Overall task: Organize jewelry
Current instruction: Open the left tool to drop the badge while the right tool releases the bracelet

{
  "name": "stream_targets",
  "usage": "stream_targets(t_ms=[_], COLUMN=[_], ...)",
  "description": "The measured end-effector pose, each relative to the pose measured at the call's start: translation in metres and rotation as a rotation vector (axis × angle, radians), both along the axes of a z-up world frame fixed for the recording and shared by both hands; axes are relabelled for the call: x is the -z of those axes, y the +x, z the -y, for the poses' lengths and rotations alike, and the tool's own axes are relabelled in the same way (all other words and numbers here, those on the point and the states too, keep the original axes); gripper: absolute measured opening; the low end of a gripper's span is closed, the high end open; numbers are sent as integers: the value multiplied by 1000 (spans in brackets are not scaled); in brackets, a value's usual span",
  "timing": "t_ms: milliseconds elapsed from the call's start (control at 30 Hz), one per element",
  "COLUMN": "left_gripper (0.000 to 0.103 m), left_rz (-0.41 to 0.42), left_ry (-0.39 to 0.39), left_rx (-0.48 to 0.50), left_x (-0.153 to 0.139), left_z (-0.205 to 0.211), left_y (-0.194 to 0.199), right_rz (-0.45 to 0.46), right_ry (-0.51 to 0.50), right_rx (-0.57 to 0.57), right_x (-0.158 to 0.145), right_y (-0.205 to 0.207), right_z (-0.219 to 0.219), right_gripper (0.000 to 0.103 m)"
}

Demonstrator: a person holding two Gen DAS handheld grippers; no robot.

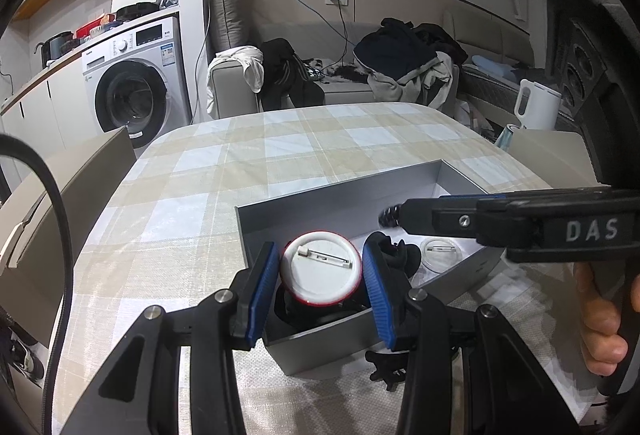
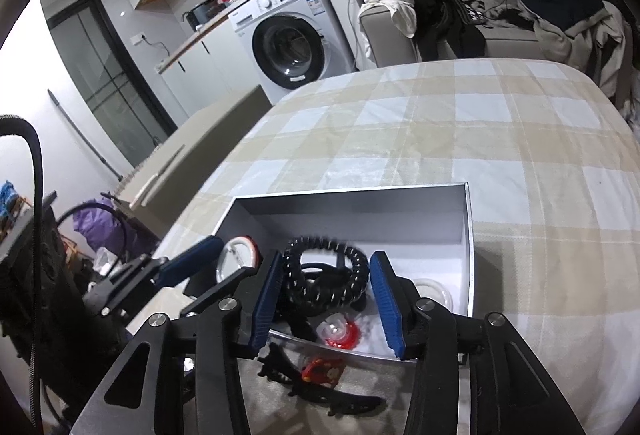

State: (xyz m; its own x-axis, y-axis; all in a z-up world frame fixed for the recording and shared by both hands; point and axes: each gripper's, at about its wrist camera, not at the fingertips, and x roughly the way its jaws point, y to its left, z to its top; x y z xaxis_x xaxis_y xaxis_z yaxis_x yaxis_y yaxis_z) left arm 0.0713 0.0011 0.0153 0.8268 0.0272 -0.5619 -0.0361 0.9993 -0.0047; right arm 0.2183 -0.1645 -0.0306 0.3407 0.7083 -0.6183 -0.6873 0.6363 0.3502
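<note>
Sorting accessories into a grey box point(image 1: 404, 191) on a checked tablecloth point(image 1: 280, 155); entry by view

Left wrist view: the left gripper point(image 1: 320, 291) clamps a round pin badge point(image 1: 320, 267), white back and clasp upward, red rim showing, both blue pads pressed on its edge. The badge hangs over the box's near-left corner, above dark items inside. A clear round badge cover point(image 1: 440, 253) lies on the box floor toward the right wall. The right gripper point(image 1: 394, 217) reaches in from the right edge, a person's hand point(image 1: 600, 319) on its handle; a bit of black coil shows at its tip, but its grip cannot be judged from here.

Right wrist view: the right gripper's blue pads stand apart either side of a black spiral hair tie point(image 2: 326, 275), neither visibly pressing it; the tie rests over the box interior, apparently let go. Below it, by the near wall, lies a red-and-white small piece point(image 2: 338, 331). Outside the box, on the cloth at its near edge, lie a black claw clip point(image 2: 320, 391) and a red ornament point(image 2: 320, 369).

Step, judged: depositing, hair tie delivered, badge waiting. Next move calls for lowering the badge clear of the wall, releasing, then collecting the clip and ornament.

Differences: only the left view shows the badge's clasp; only the right shows items still outside the box
</note>
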Motion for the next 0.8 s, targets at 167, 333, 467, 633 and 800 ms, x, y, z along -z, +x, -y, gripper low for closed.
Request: stream_targets(t_ms=[167, 333, 467, 633, 800], left_gripper=[38, 49, 72, 100, 102], left_rz=[4, 9, 15, 44, 55], left_ry=[-36, -51, -52, -58, -108], left_rx=[13, 41, 62, 69, 65], left_x=[0, -4, -9, -16, -15], left_z=[-2, 1, 5, 4, 0], left_y=[-1, -5, -16, -32, -44], right_rz=[23, 67, 78, 83, 94], right_ry=[25, 34, 114, 135, 79], right_rx=[5, 8, 14, 76, 106], right_x=[-6, -15, -22, -24, -14], right_y=[-4, -14, -21, -23, -29], right_z=[10, 22, 45, 70, 84], right_gripper=[52, 68, 87, 103, 103])
